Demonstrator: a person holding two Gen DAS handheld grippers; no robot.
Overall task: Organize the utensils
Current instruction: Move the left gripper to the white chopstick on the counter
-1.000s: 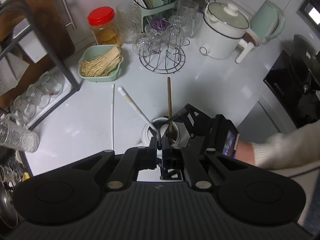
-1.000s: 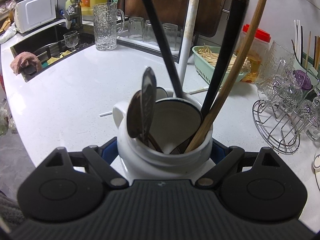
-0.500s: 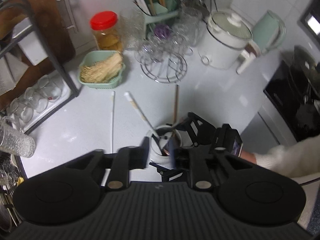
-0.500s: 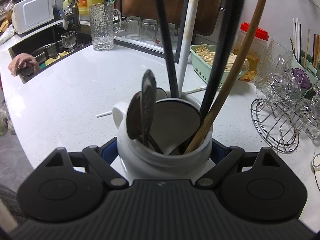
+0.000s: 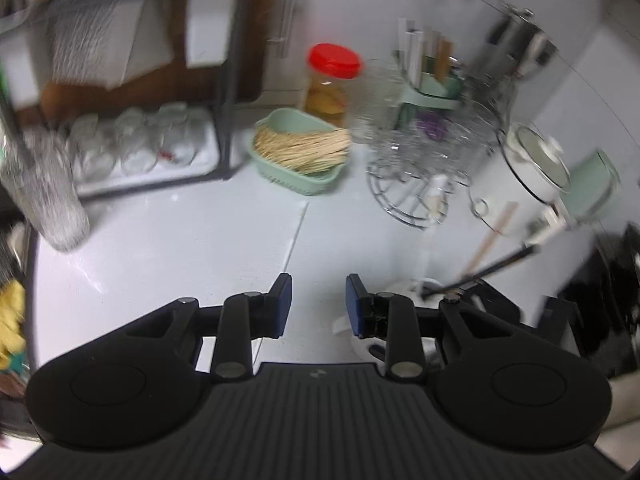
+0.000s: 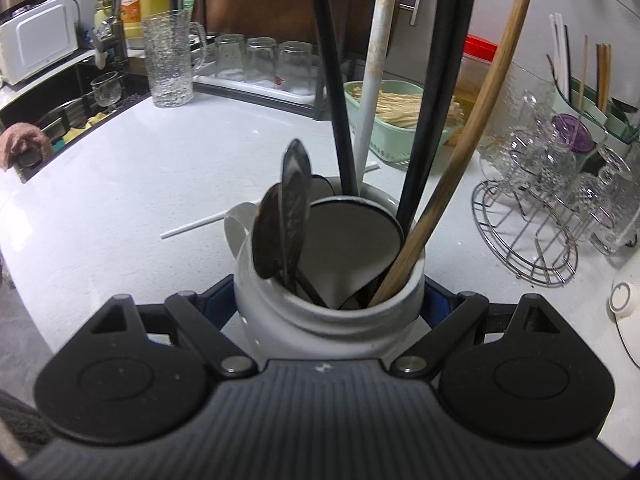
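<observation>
My right gripper (image 6: 328, 300) is shut on a white ceramic jar (image 6: 332, 320), its pads pressing on both sides. In the jar stand metal spoons (image 6: 292, 216), a black handle (image 6: 328, 80), a white handle (image 6: 376, 60), a dark handle (image 6: 440, 100) and a wooden handle (image 6: 480, 120). My left gripper (image 5: 318, 292) is open with nothing between its blue pads, low over the white counter. The jar (image 5: 424, 284) shows just right of it, partly hidden by the right finger. A thin white chopstick (image 5: 296, 236) lies on the counter straight ahead of the left gripper; the right wrist view shows this chopstick (image 6: 192, 226) left of the jar.
A green basket of sticks (image 5: 300, 152) and a red-lidded jar (image 5: 332, 64) stand at the back. A wire rack of glasses (image 5: 420, 160) and a white cooker (image 5: 532, 176) are at the right. A glass pitcher (image 5: 44, 192), a dish rack (image 5: 132, 148) and a sink (image 6: 60, 120) are at the left.
My left gripper has opened, let go of the utensil in the jar, and swung left and down over the bare counter. The right gripper has kept still on the jar.
</observation>
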